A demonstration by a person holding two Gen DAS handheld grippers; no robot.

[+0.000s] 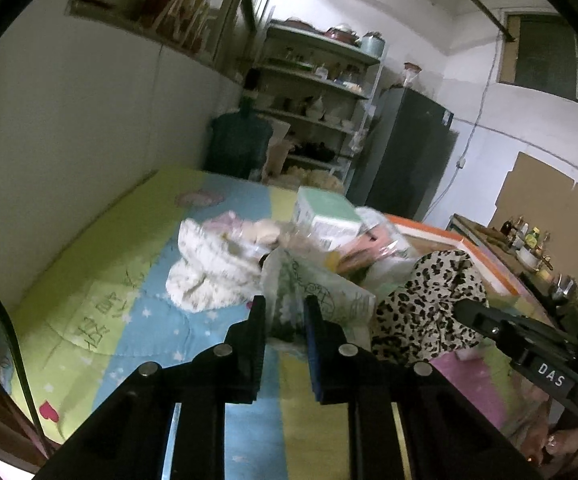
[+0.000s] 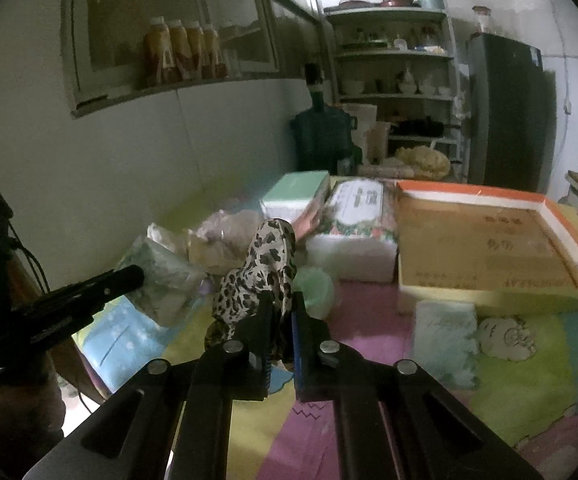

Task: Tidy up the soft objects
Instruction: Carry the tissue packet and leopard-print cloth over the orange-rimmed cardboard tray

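Observation:
My left gripper (image 1: 285,312) is shut on a clear plastic bag with green print (image 1: 309,292), held above the colourful bedspread (image 1: 129,300). My right gripper (image 2: 281,316) is shut on a leopard-print cloth (image 2: 261,276), lifted off the bed; the cloth also shows in the left wrist view (image 1: 429,300). A white fluffy garment (image 1: 205,268) lies on the bed to the left. A folded light-blue towel (image 2: 445,340) lies to the right, in front of the open box. The left gripper's body (image 2: 89,296) shows in the right wrist view.
An open orange-rimmed cardboard box (image 2: 489,248) sits at the right. Tissue packs (image 2: 353,224), a mint-green box (image 2: 297,196) and plastic bags (image 2: 225,240) pile at the back. A green roll (image 2: 315,286) lies behind the cloth. Shelves (image 2: 397,56) and a dark fridge (image 2: 505,112) stand beyond the bed.

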